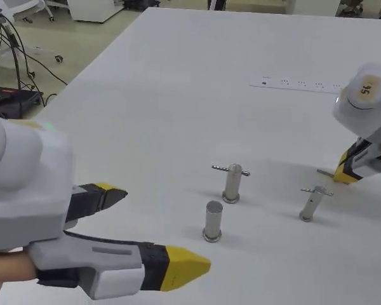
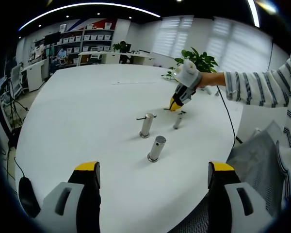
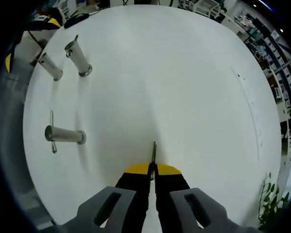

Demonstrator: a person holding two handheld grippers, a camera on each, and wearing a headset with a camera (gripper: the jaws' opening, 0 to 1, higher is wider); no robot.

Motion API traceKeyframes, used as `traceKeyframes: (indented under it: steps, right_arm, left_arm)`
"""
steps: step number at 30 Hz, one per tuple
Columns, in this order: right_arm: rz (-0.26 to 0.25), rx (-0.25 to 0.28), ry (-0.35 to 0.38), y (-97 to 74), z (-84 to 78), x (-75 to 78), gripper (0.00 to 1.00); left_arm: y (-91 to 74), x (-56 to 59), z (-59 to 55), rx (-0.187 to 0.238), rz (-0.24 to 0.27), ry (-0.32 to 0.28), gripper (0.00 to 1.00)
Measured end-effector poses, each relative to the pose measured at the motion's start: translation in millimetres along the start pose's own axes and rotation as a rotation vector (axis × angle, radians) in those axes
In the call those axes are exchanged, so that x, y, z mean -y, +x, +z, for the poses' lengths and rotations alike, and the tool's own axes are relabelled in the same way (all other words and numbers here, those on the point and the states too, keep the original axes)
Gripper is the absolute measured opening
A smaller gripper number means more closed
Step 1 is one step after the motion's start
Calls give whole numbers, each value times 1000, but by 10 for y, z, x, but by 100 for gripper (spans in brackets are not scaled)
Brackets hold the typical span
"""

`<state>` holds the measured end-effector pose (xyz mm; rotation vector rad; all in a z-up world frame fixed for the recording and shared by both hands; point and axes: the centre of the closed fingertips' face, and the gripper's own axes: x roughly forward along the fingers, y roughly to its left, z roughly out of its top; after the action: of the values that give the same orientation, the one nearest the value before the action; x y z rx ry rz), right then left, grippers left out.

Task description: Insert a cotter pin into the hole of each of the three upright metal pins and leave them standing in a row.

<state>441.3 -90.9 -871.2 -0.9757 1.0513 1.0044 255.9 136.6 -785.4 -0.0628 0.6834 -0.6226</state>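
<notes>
A thin metal cotter pin [image 3: 153, 151] is being pinched between the jaws of the right gripper [image 3: 153, 168], low over the white table [image 1: 178, 95]. It is being held near three upright silver metal pins. The far pin [image 1: 232, 185] and the right-hand pin [image 1: 311, 206] are being crossed by cotter pins, while the near pin [image 1: 213, 221] is standing bare. The left gripper [image 2: 153, 167] is being held wide open.

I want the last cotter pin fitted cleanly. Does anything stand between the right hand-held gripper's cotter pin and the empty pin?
Nothing visible blocks it squarely. From the cotter pin in the right hand-held gripper, the way to the empty pin runs between the near fitted pin and the far fitted pin.
</notes>
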Motion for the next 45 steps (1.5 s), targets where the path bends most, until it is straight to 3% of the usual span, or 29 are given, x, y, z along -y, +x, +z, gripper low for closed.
traceKeyframes:
  steps: [10,13,19,22,26,32,45]
  right_arm:
    - [36,-36,24,-18,-32,-13,2]
    - [35,-75,2,-40,-146,-14,2]
    - [58,-78,34,-143,-304,-75,2]
    - [88,-44,48,-239,-323,-163,2]
    - [79,-15,32,-339,-340,-224,2]
    - [71,67,17,-498,-296,-444,2]
    - [-36,242,-17,-957,-8,-782,2]
  left_arm:
    - [-53,-7,19,4,6,10,89]
    - [-40,33,12,2,-5,13,87]
    - [-4,117,-4,-2,-30,29,85]
    - [19,139,-14,-9,-36,53,84]
    - [42,146,-23,-21,-39,70,83]
    - [79,156,12,-20,-47,77,81]
    - [136,238,147,34,-90,23,75]
